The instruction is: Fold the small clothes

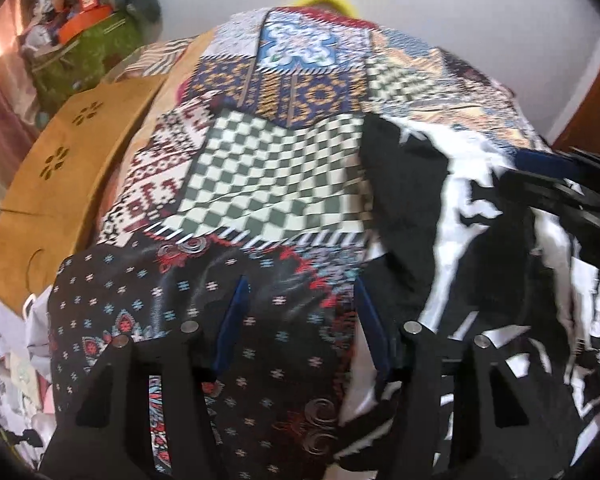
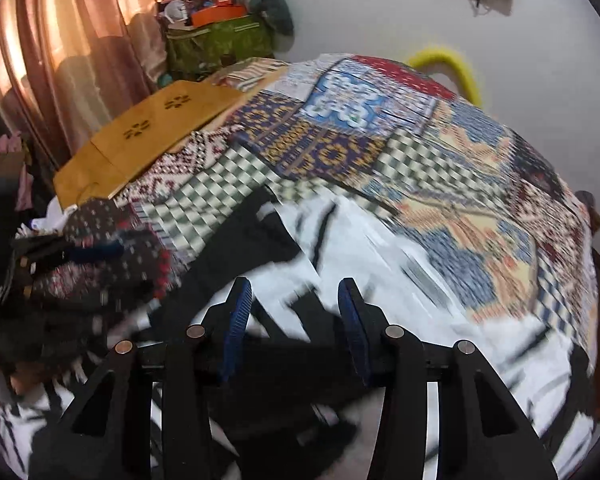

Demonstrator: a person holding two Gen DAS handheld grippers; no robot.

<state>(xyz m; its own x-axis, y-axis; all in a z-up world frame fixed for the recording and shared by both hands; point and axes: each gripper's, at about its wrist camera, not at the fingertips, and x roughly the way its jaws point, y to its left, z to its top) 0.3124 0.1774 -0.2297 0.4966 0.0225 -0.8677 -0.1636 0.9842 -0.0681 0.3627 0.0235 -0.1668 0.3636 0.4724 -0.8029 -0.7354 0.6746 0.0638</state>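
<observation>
2 garments lie on the patchwork bedspread (image 2: 452, 184) under my tools. My left gripper (image 1: 298, 312) has its jaws apart over the dark floral-print garment (image 1: 148, 300), which spreads beneath and between the fingers; no pad presses on it. My right gripper (image 2: 296, 320) also stands parted, above the black-and-white garment (image 2: 380, 248), whose cloth lies under the fingers. The floral piece sits just left of the black-and-white one, touching it.
</observation>
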